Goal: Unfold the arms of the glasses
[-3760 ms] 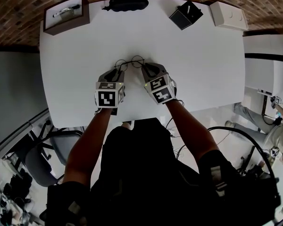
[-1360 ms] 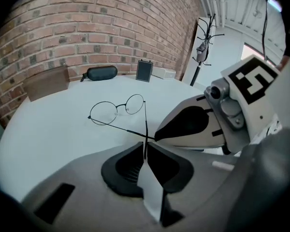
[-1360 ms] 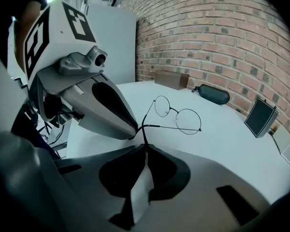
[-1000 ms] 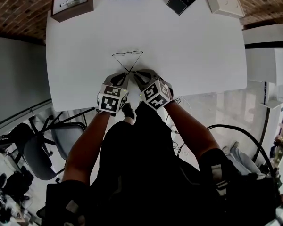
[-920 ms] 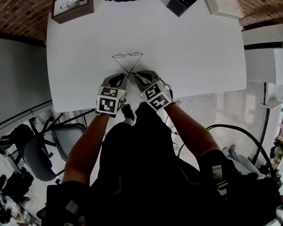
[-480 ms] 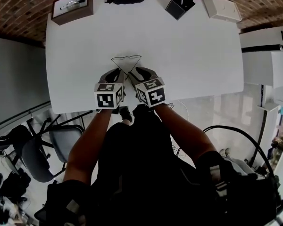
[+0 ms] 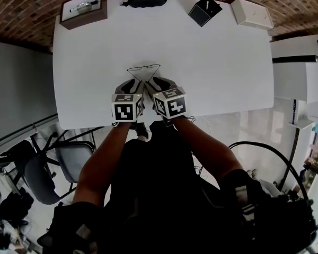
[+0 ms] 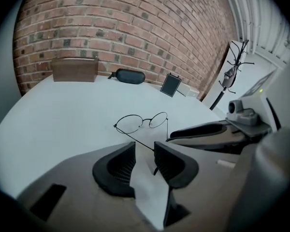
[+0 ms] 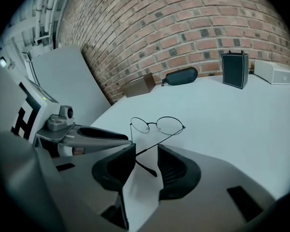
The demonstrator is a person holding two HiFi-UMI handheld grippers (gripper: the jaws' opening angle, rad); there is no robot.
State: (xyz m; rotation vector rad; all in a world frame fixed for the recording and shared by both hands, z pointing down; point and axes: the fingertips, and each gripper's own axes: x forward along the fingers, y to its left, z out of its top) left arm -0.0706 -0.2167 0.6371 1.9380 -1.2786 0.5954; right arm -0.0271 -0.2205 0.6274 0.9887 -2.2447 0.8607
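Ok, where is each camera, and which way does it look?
Head view: on the person's head, looking steeply down at table, glasses, forearms, left gripper, right gripper.
Left gripper view: rides the left gripper, facing the brick wall; its jaws, just opened, straddle a glasses arm.
Right gripper view: the same from the right gripper.
Shared: both gripper views show the glasses and the other gripper.

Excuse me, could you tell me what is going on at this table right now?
A person holds a gripper in each hand over a pair of glasses lying on the white table. Both arms of the glasses are unfolded; one arm's tip lies between the jaws of the left gripper, the other between those of the right gripper. Both pairs of jaws have just been opening and stand apart, pressing on nothing. The unfolding looks done.
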